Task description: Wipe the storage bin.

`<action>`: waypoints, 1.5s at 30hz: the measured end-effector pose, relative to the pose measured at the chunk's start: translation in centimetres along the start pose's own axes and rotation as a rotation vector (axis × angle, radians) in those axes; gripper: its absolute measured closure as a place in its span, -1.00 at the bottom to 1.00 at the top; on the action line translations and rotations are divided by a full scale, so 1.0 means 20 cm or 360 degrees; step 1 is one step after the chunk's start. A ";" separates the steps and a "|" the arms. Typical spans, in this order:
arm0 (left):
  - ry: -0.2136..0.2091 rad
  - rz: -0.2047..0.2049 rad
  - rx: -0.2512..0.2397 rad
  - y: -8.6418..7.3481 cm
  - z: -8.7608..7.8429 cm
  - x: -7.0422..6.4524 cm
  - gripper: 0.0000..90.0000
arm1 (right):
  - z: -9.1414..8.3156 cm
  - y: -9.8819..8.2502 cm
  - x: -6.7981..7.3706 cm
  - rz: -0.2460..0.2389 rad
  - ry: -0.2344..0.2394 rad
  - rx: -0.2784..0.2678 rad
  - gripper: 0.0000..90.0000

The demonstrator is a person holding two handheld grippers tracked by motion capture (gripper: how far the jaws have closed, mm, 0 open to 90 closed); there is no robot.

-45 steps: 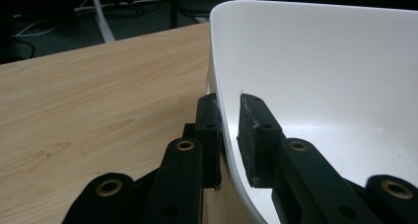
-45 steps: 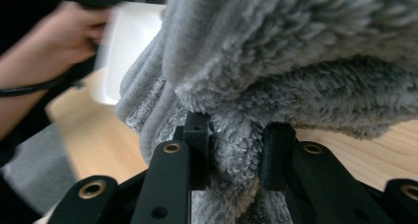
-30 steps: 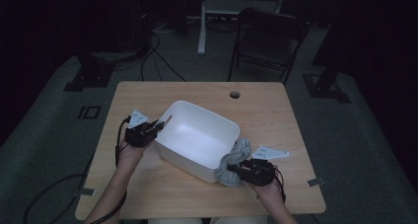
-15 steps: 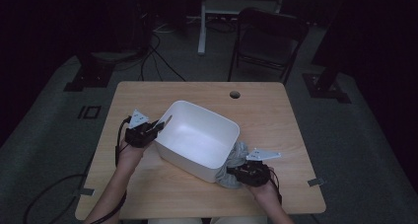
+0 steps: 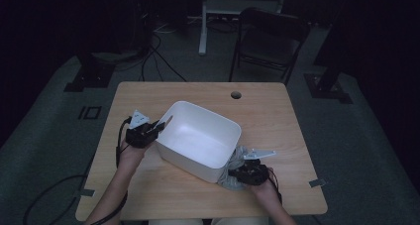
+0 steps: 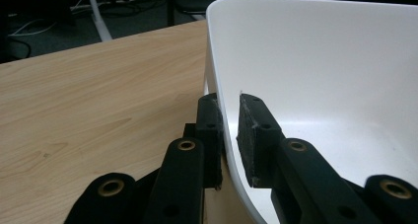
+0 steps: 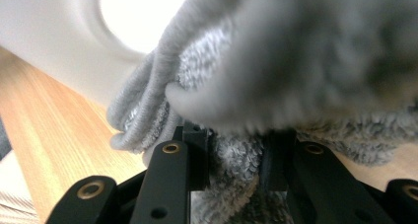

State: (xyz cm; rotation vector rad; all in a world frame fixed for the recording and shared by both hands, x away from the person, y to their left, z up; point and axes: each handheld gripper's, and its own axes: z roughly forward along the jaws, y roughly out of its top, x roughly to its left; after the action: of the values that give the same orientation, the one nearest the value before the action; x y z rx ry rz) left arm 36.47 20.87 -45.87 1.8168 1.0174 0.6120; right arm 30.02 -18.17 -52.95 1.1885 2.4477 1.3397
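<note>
A white rectangular tub [image 5: 200, 138] stands tilted on the wooden table [image 5: 277, 111]. My left gripper [image 5: 163, 123] is shut on the tub's left rim [image 6: 219, 100], one pad outside the wall and one inside. A grey fluffy cloth [image 5: 233, 173] lies bunched against the tub's near right corner. My right gripper [image 5: 237, 174] is shut on that cloth [image 7: 236, 160], and the cloth's folds press against the tub's outer wall [image 7: 49, 41]. The tub's inside looks bare.
A round cable hole [image 5: 236, 94] sits near the table's far edge. A dark chair [image 5: 270, 41] and a white stand [image 5: 203, 31] are beyond the table. Cables [image 5: 148, 61] trail over the floor at the left.
My right gripper has sunk and shifted a little toward the near edge with the cloth in it. The left gripper and the tub have stayed where they were.
</note>
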 end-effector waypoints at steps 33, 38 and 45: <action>0.0004 0.0015 0.0026 0.01 0.00 0.00 0.77 | -0.08 0.07 -0.02 -0.0014 -0.0093 -0.0272 0.59; 0.0007 0.0011 0.0026 0.01 0.00 0.00 0.77 | -0.07 0.08 -0.03 -0.0031 -0.0104 -0.0256 0.59; 0.0012 0.0011 0.0024 0.01 0.00 0.00 0.77 | 0.03 0.02 -0.07 0.0043 -0.0132 -0.0104 0.59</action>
State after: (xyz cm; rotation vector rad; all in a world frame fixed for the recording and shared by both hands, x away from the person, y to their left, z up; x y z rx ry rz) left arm 36.55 20.76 -45.74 1.8332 1.0238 0.6171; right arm 31.51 -18.67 -53.30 1.2402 2.3212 1.3381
